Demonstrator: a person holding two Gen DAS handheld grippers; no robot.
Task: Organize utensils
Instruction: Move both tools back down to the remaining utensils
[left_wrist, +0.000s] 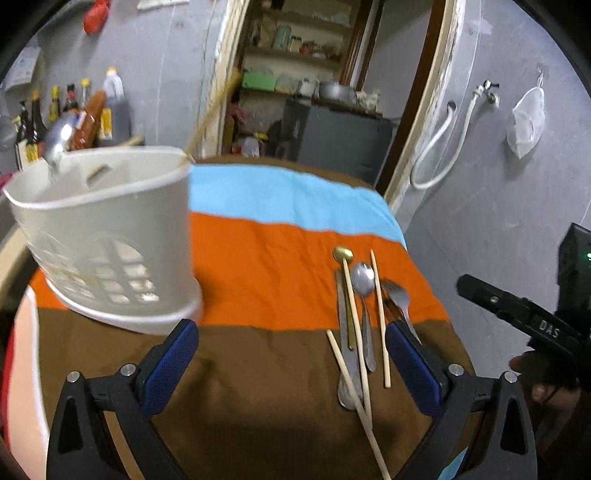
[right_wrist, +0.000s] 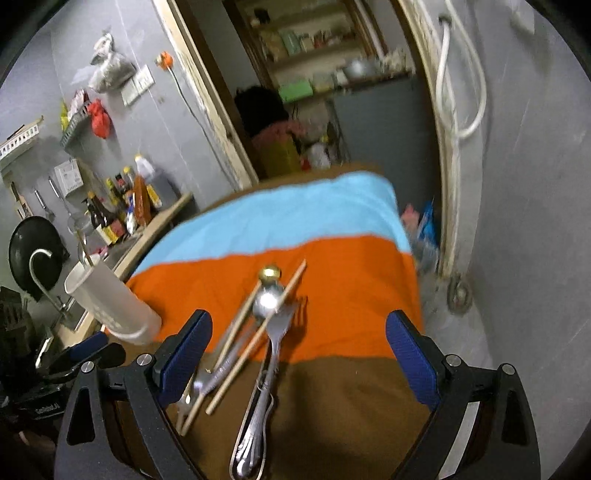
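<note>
While both grippers hang over the striped orange, blue and brown cloth (left_wrist: 280, 251), neither has anything in it: the left gripper (left_wrist: 291, 363) is spread wide and empty, and so is the right gripper (right_wrist: 299, 354).

Everything left to sort lies in one tight bunch on the cloth, well to the right of the white plastic slotted utensil holder (left_wrist: 110, 240): a silver spoon (left_wrist: 364, 295), a gold-bowled spoon (left_wrist: 345, 280), a silver fork with an ornate handle (right_wrist: 266, 376), a flat knife (left_wrist: 343, 332) and pale wooden chopsticks (left_wrist: 378, 321). The holder already has a shiny ladle-like thing (left_wrist: 59, 144) sticking up at its far left rim, though it's blurry so I'm not sure what it is.

What worries me is how they overlap. One chopstick lies across the knife, another crosses the silver spoon's bowl. Closing on one piece could drag its neighbour or flick a chopstick off the cloth's edge. Thin flat metal on soft fabric is also easy to miss or pinch along with the cloth. The holder looks light, so dropping something in at an angle might tip it.
</note>
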